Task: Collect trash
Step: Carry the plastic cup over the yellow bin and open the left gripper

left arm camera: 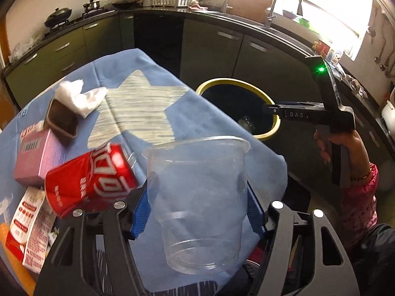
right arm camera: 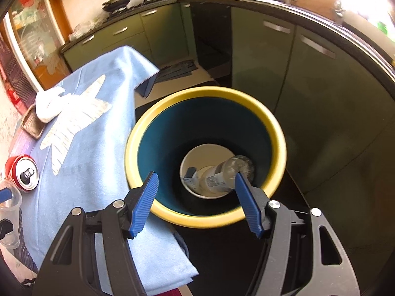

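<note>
My left gripper (left arm camera: 197, 197) is shut on a clear plastic cup (left arm camera: 197, 192), held over the blue-clothed table (left arm camera: 197, 123). A red soda can (left arm camera: 91, 180) lies tilted just left of the cup. My right gripper (right arm camera: 195, 202) is open and empty, above the yellow-rimmed trash bin (right arm camera: 279, 133); it also shows in the left wrist view (left arm camera: 269, 109) over the bin (left arm camera: 274, 123). Inside the bin lie a plastic bottle (right arm camera: 222, 175) and a white paper cup (right arm camera: 209, 151). The can (right arm camera: 23, 175) and the clear cup (right arm camera: 9, 212) show at the left of the right wrist view.
On the table are crumpled white tissue (left arm camera: 79, 96), a brown tray (left arm camera: 61, 119), a pink box (left arm camera: 37, 157) and a red-and-white carton (left arm camera: 29, 227). Green kitchen cabinets (left arm camera: 209, 46) and a black counter with a sink tap (left arm camera: 286, 0) stand behind the bin.
</note>
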`<state>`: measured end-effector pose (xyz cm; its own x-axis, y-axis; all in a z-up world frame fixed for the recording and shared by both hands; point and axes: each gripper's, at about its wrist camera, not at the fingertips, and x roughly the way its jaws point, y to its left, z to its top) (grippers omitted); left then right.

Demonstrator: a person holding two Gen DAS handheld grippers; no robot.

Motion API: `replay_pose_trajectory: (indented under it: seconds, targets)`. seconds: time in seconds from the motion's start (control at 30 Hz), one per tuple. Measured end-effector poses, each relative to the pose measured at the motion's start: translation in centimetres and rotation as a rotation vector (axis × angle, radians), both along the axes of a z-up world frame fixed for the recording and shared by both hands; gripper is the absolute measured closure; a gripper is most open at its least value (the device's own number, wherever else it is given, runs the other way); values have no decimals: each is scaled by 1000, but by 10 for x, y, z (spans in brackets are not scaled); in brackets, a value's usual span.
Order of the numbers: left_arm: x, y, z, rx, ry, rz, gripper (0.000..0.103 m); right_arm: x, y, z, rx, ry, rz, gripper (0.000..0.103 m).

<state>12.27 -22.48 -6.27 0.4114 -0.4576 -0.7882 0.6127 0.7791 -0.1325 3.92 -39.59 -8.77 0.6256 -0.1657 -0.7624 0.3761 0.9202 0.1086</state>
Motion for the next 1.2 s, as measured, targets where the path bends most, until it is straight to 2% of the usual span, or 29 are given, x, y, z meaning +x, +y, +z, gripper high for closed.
replay_pose_trajectory:
  seconds: [0.07, 0.23, 0.37, 0.53, 0.6, 0.63, 0.67, 0.73, 0.8, 0.87, 1.0, 1.2]
  targets:
    - [7, -21, 8, -9, -19, -41, 37, -10, -6, 1, 5, -9, -22, 42]
    - [33, -83, 23, -45, -6, -134, 37, -32, -23, -1, 21, -16, -82, 41]
    - [60, -135, 23, -48, -21, -163, 37, -46, -34, -6, 44, -15, -123, 41]
    - [96, -190, 8, -13, -14, -149, 36, -54, -43, -12, 62, -4, -155, 41]
    - [108, -202, 2, -13, -7, -135, 29, -55, -46, -14, 68, -5, -163, 41]
    - [114, -206, 0, -15, -8, -126, 22, -55, -47, -14, 69, -5, -165, 41]
    - [122, -211, -2, -14, -20, -106, 21, -55, -48, -14, 69, -4, -166, 40]
    - [131, -211, -2, -15, -26, -78, 21, -56, -48, -14, 69, -6, -167, 40]
    - [135, -200, 6, -56, -13, -52, 21, -57, -48, -15, 72, -8, -165, 39]
    - [132, -185, 17, -81, -36, -33, 21, -56, -48, -17, 75, -7, -163, 39]
    - [117, -141, 36, -131, -73, 13, 19, -51, -45, -18, 78, -3, -145, 39]
    - [81, -61, 45, -161, -97, 60, 18, -38, -29, -12, 57, 5, -86, 39]
